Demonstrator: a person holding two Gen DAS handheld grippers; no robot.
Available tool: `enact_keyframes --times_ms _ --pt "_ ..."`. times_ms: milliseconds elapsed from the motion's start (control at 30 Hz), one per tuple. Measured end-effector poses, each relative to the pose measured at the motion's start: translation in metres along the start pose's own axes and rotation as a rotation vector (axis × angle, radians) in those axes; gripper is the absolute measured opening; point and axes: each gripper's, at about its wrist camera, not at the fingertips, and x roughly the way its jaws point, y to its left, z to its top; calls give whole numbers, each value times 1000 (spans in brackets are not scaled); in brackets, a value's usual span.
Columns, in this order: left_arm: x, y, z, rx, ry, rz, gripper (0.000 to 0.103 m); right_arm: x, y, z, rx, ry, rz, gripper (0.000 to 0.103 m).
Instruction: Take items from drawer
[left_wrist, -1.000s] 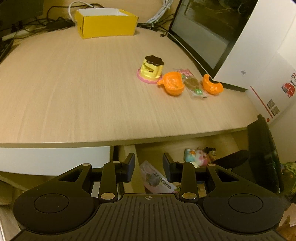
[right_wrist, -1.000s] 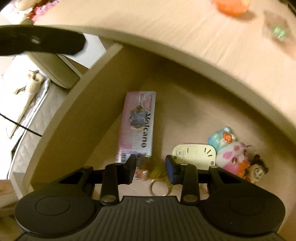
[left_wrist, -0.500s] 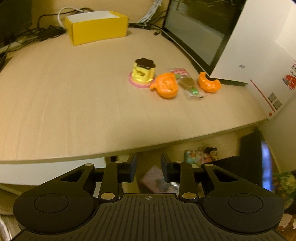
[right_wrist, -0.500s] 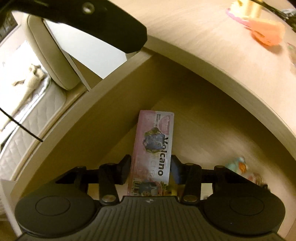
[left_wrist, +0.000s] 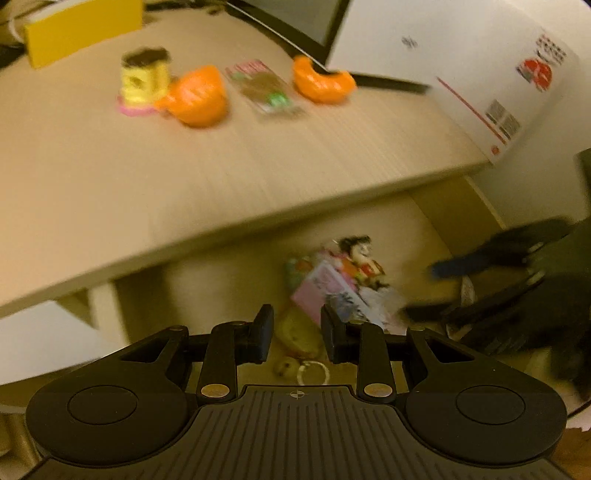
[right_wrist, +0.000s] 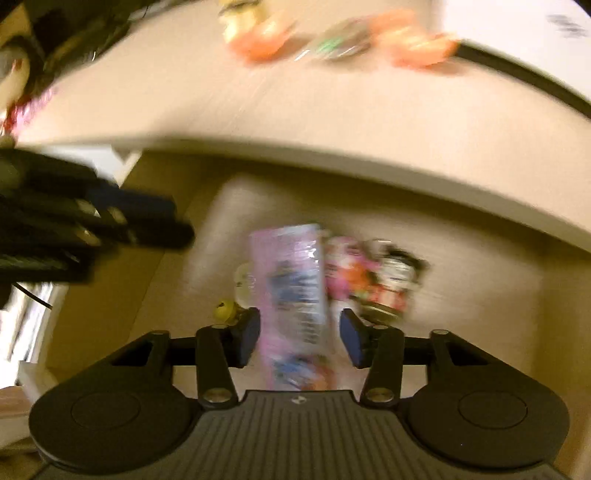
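Note:
The open drawer (right_wrist: 480, 295) under the desk holds a pink packet (right_wrist: 291, 288), a small doll and toys (right_wrist: 384, 280), and a yellow charm with a keyring (left_wrist: 295, 369). My right gripper (right_wrist: 300, 339) points down into it with the packet between its blue pads. Its jaws are opening, and a gap shows at the right pad. In the left wrist view the packet (left_wrist: 325, 291) leans against the doll (left_wrist: 360, 258). My left gripper (left_wrist: 297, 332) hovers over the drawer's front, open and holding nothing. Both views are blurred.
On the desk (left_wrist: 184, 177) stand a yellow pudding toy (left_wrist: 144, 77), two orange cups (left_wrist: 199, 98), a sachet (left_wrist: 264, 86) and a yellow box (left_wrist: 81, 31). A monitor and a white carton (left_wrist: 480, 74) fill the back right. The desk edge overhangs the drawer.
The right gripper closed around the pink packet, carried it right against the toys, and its jaws have widened. The left gripper swung right and down over the drawer, jaws slightly narrower.

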Motion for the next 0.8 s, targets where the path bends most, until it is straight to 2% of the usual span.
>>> enact_keyframes --times_ms 67,233,333,467,500,533,600,667,733,800 --pt "12 -4 -2 9 17 -18 31 -13 -22 -9 70 37 -93 55" --pt "34 -15 -6 28 44 -74 31 -13 -66 -38 241 214 -151 55" --pt "42 -18 -10 21 69 -102 31 1 -75 -46 330 294 -98 56" --pt "43 -11 -15 -13 82 -128 31 26 -79 -46 418 363 -86 58" --pt "42 -9 -16 -20 84 -130 31 31 -79 -46 432 376 -92 61" --pt "41 -7 -17 -26 86 -131 31 35 -79 -45 441 388 -101 71" --pt "38 -3 -19 -38 88 -134 31 44 -77 -40 426 396 -145 76" --pt "37 1 -20 -56 90 -137 31 53 -74 -37 400 410 -164 73" --pt "37 3 -20 -71 91 -138 31 59 -69 -34 381 423 -181 61" --pt "37 4 -19 -83 90 -137 31 61 -58 -29 341 395 -180 60"
